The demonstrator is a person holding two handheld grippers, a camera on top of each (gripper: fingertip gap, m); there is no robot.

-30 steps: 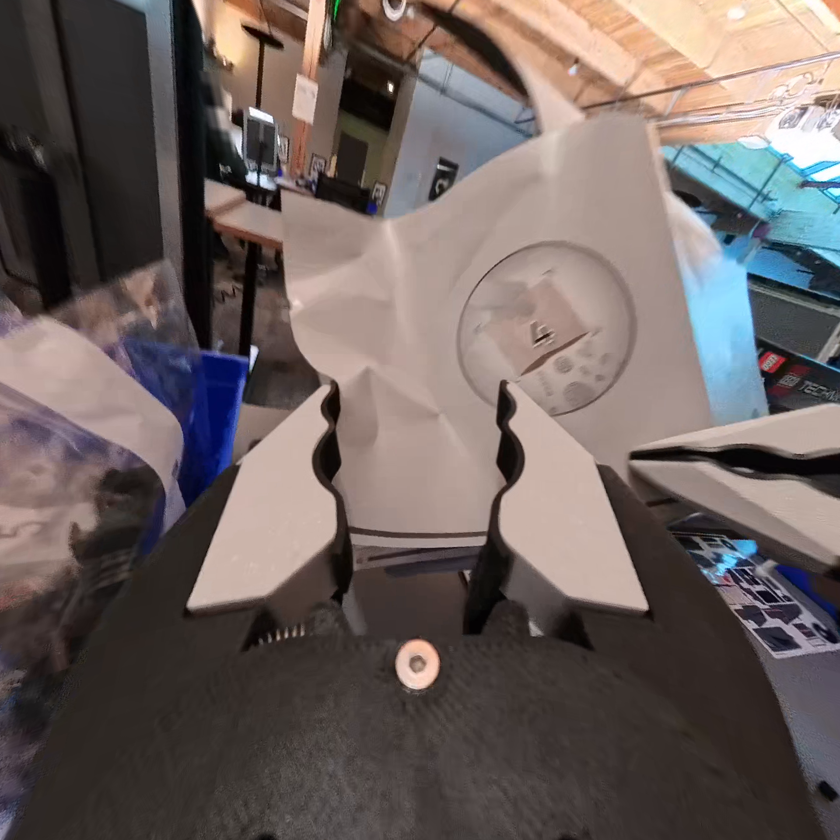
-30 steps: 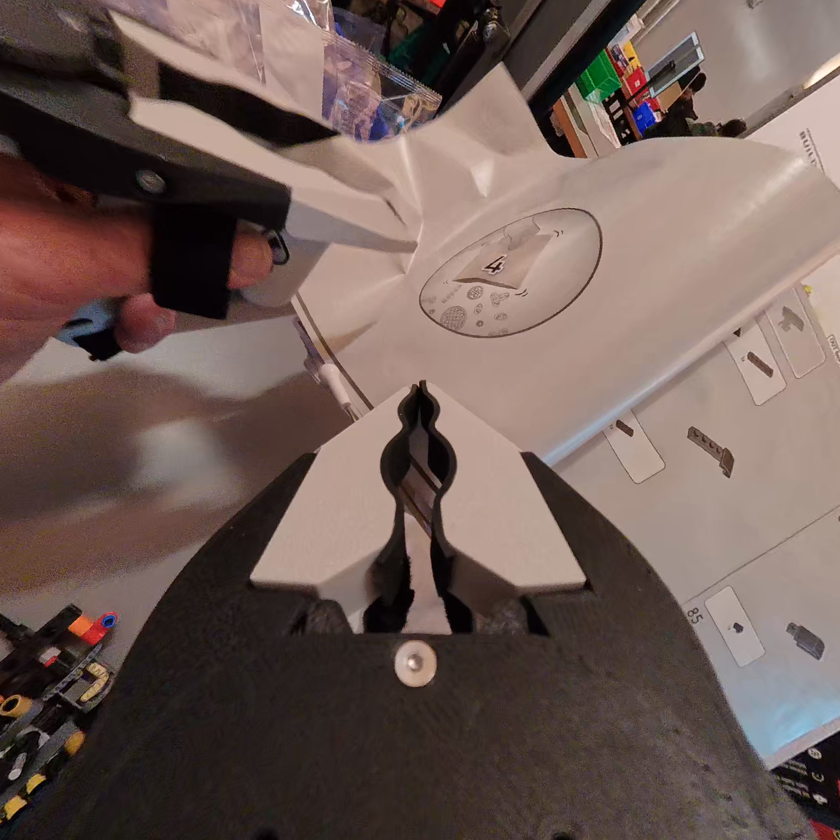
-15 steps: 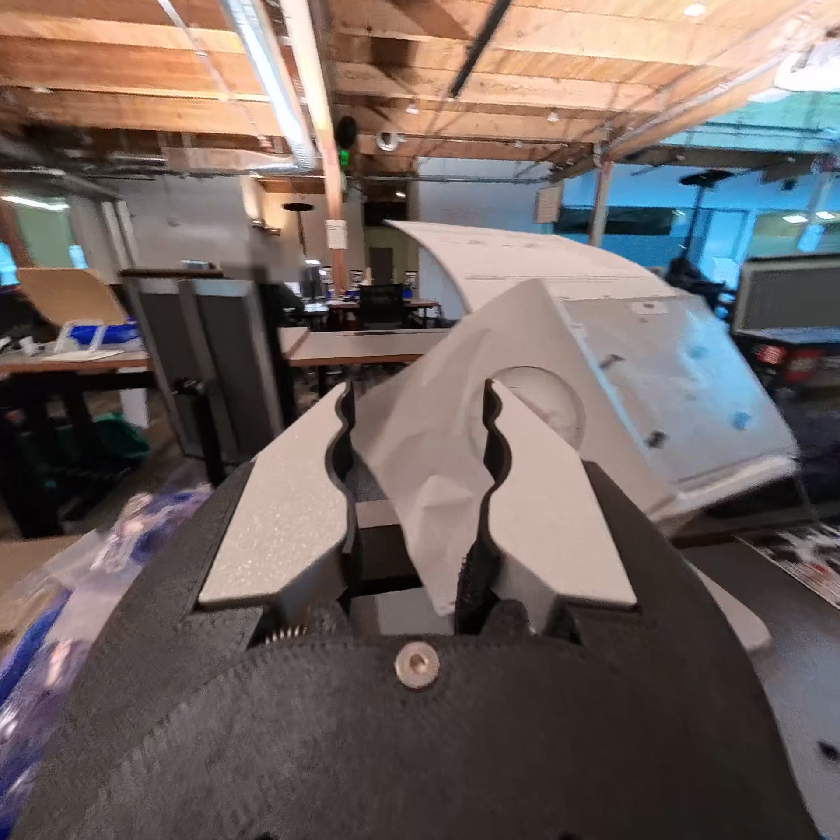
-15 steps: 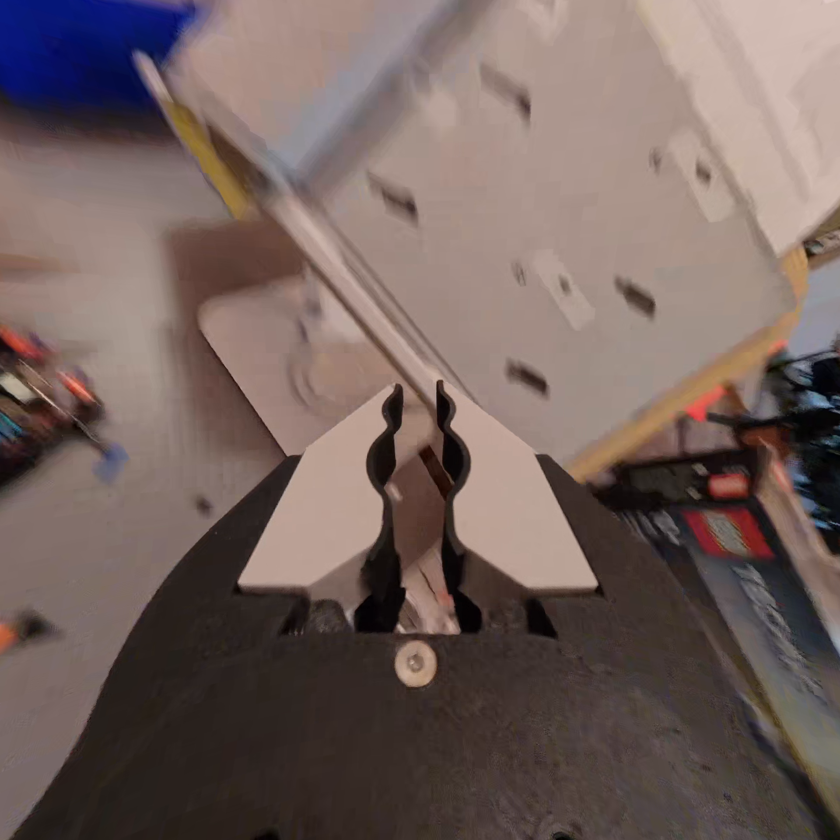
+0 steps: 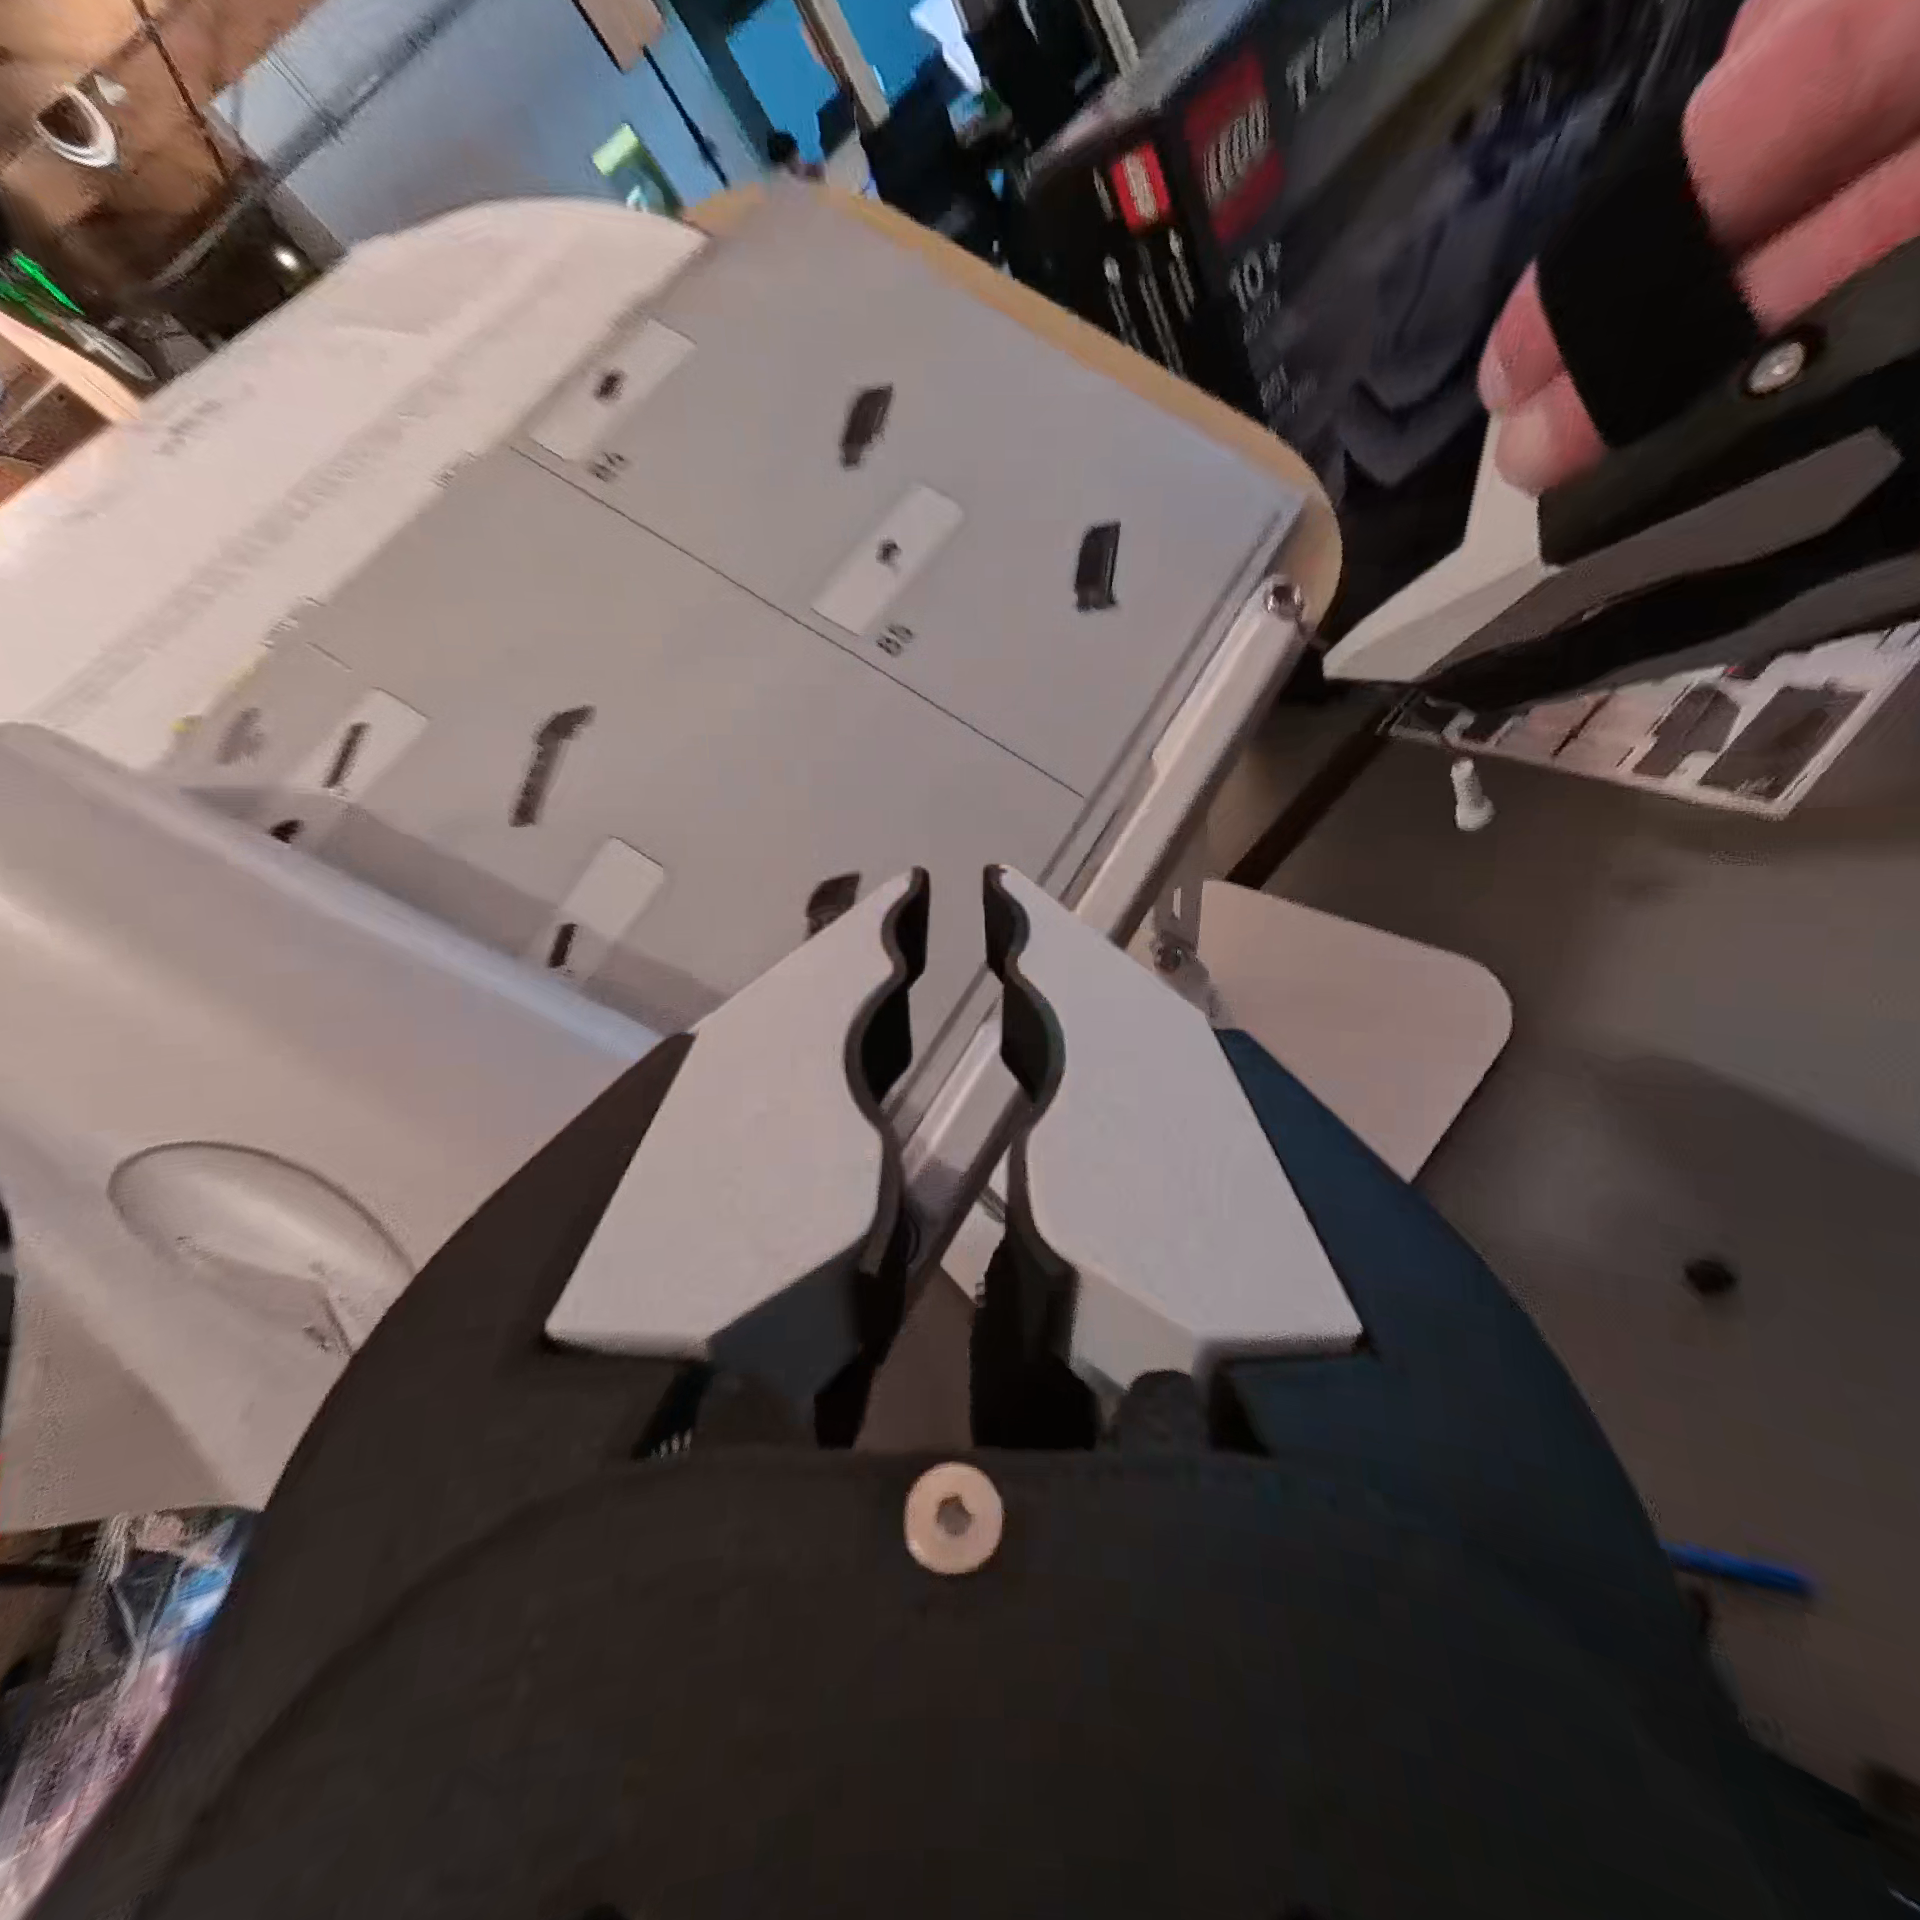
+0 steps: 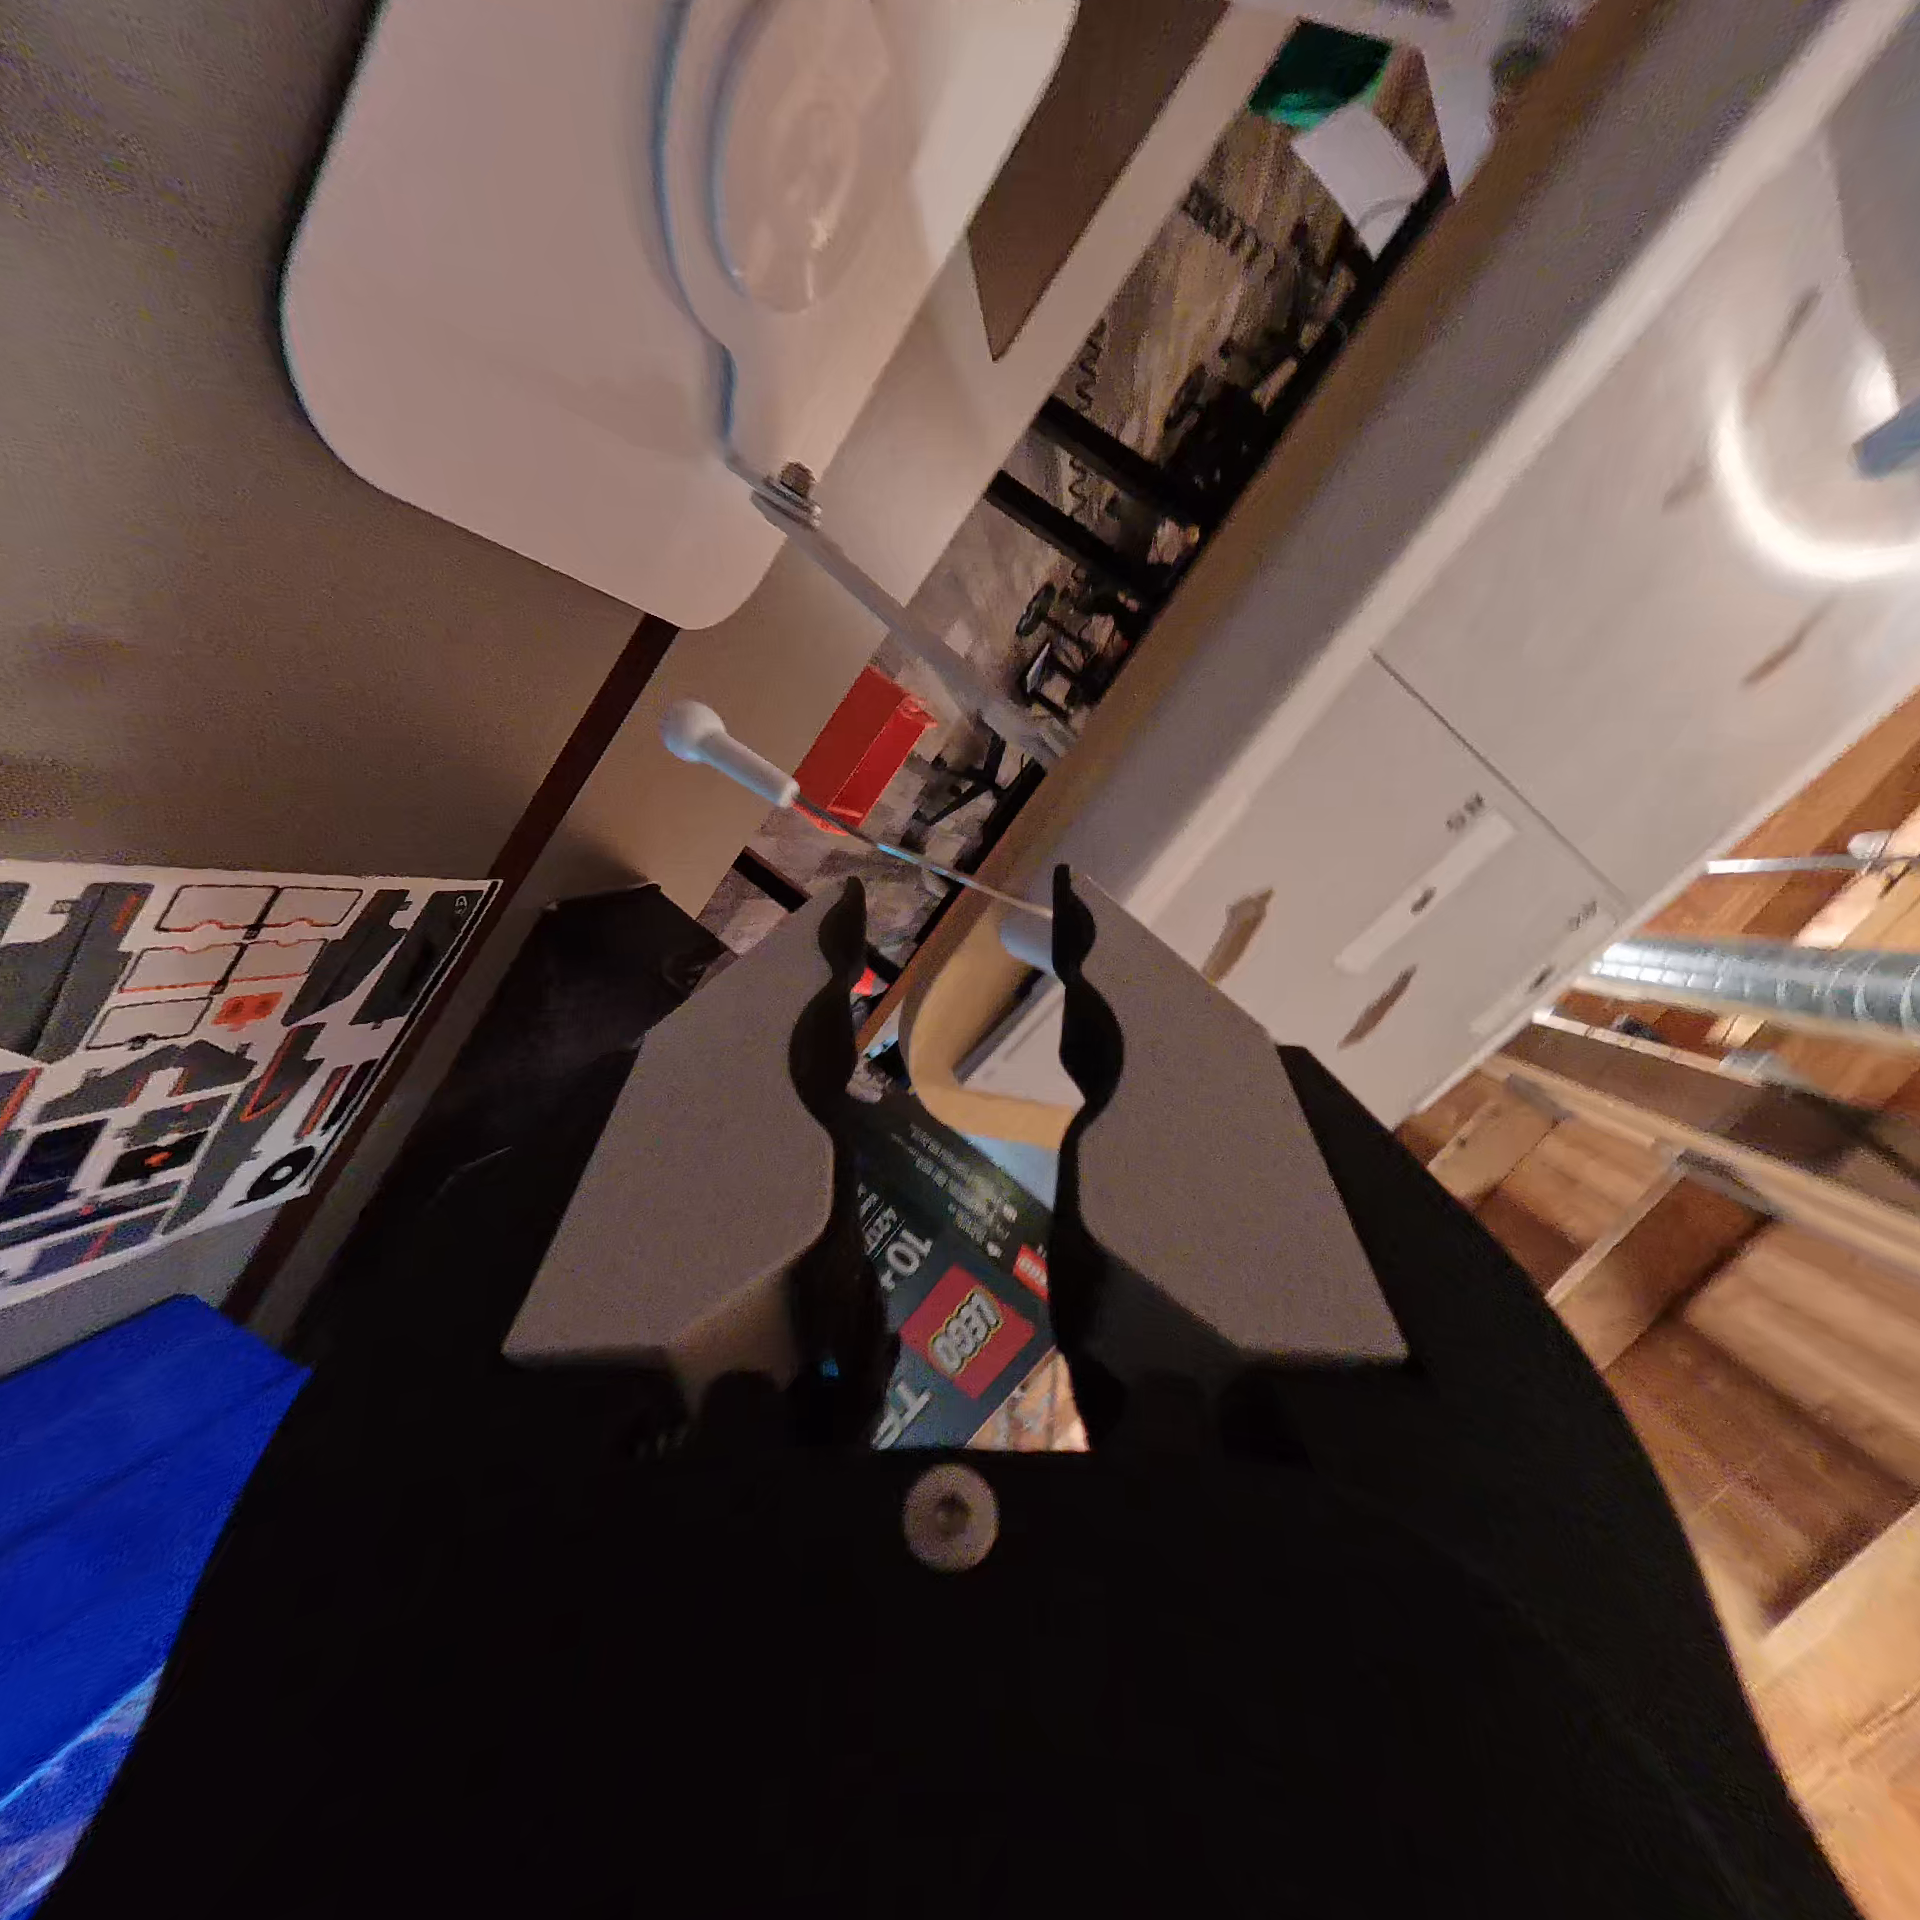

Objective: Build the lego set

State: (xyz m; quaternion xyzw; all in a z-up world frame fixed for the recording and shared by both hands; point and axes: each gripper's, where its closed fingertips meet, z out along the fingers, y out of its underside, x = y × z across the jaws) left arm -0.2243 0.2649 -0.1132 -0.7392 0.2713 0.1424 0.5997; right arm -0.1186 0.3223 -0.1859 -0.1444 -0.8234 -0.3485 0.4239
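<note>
Booklet (image 5: 727, 665) released by right gripper (image 6: 951, 914), now spread, empty. Left gripper (image 5: 956, 904) nearly pressed together, possibly pinching stand ledge (image 5: 1174, 748). Page-setting step; page reading required next.

Left claw (image 5: 956, 894) is showing two pale grey wedge fingers (image 5: 748, 1153), each lined with a wavy black inner pad; they're sitting in a broad matte black textured body; one round silver hex screw is gleaming at the centre just behind them. Right claw (image 6: 954, 904) is wearing the same kit: grey fingers (image 6: 696, 1164), scalloped black edges, dark housing, a dull metal screw; farther off in the left wrist view, a hand (image 5: 1766, 208) is showing beside a black strap and another small silver screw.
</note>
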